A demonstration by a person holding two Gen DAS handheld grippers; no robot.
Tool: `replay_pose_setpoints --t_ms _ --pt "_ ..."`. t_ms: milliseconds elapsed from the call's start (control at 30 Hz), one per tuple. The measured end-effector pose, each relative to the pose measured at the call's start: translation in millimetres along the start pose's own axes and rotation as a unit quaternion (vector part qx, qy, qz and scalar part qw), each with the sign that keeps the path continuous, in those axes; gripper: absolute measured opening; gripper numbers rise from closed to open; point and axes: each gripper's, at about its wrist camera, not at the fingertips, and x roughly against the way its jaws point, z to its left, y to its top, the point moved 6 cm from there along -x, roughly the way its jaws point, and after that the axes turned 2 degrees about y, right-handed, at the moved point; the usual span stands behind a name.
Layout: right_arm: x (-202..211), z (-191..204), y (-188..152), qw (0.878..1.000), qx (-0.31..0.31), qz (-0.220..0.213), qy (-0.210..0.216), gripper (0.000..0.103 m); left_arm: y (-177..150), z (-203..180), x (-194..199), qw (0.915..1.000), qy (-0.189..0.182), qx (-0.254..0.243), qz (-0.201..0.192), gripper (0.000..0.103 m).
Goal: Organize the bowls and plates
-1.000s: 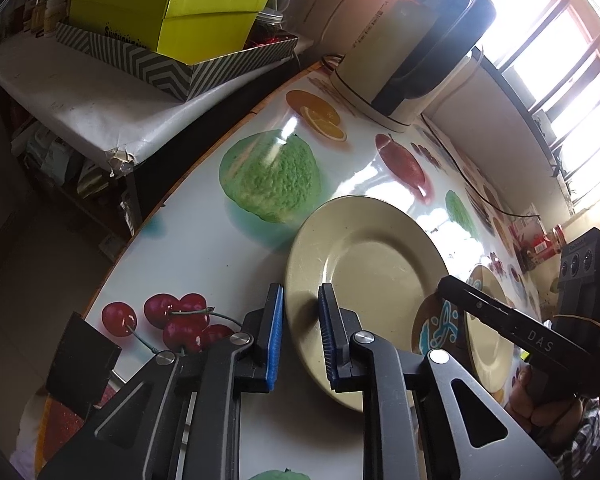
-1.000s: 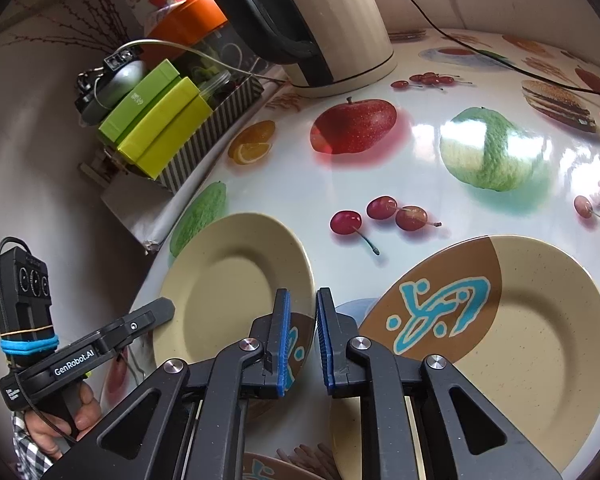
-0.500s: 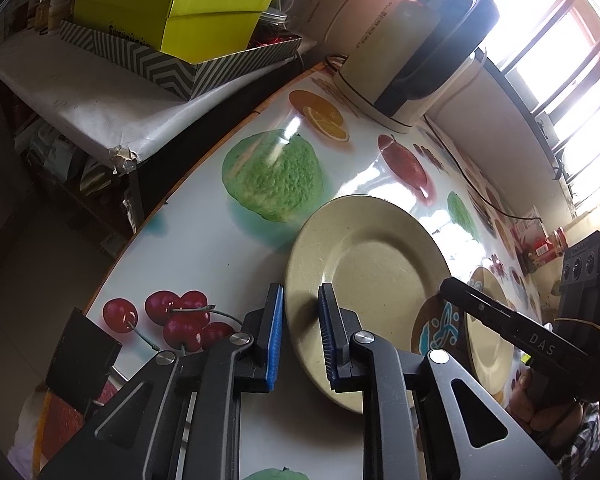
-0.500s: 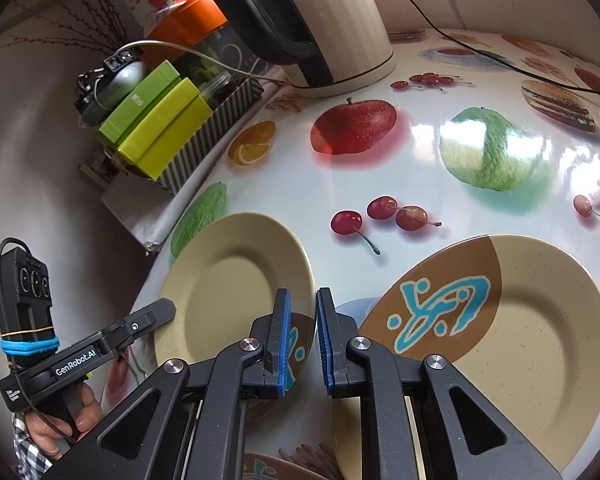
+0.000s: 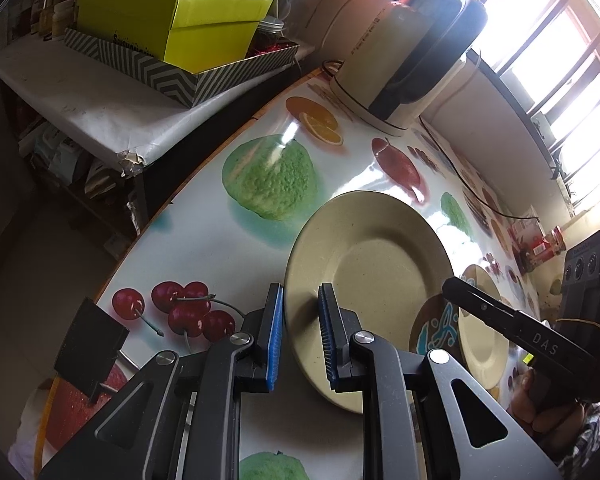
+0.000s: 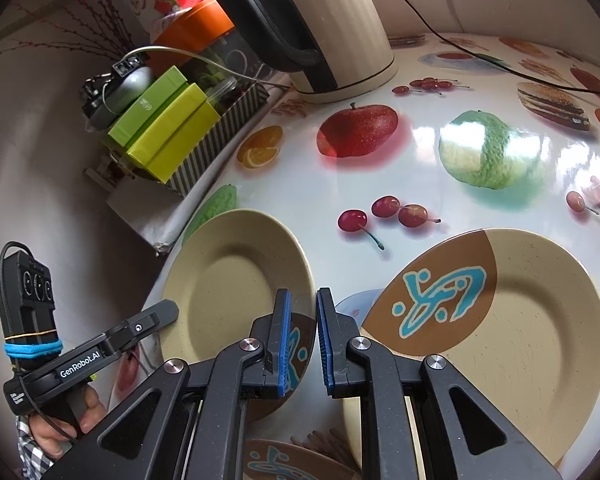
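A plain beige plate lies on the fruit-print tablecloth; it also shows in the right wrist view. My left gripper has its jaws either side of the plate's near rim with a small gap, not clamped. A brown-and-beige plate with a blue motif lies to the right; it also shows in the left wrist view. A second patterned plate lies partly under the beige one. My right gripper is slightly open at that plate's rim and holds nothing.
A cream and black kettle stands at the back of the table. Green boxes in a striped tray sit on a side shelf beyond the table's left edge. Another patterned plate lies at the bottom.
My left gripper has shifted slightly; its view shows the plate and table a little lower. The right gripper and the plates have not moved.
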Motion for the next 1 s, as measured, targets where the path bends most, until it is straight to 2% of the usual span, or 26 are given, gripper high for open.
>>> replay_pose_setpoints --t_ms 433,1000 --pt "30.9 2.4 -11.3 1.000 -0.001 -0.014 -0.004 0.014 -10.4 -19.2 19.3 0.9998 -0.009 -0.017 -0.006 0.018" --pt "68.9 -5.0 -43.1 0.999 -0.025 -0.032 -0.005 0.014 -38.5 -40.2 35.8 0.9991 -0.019 -0.038 -0.001 0.018"
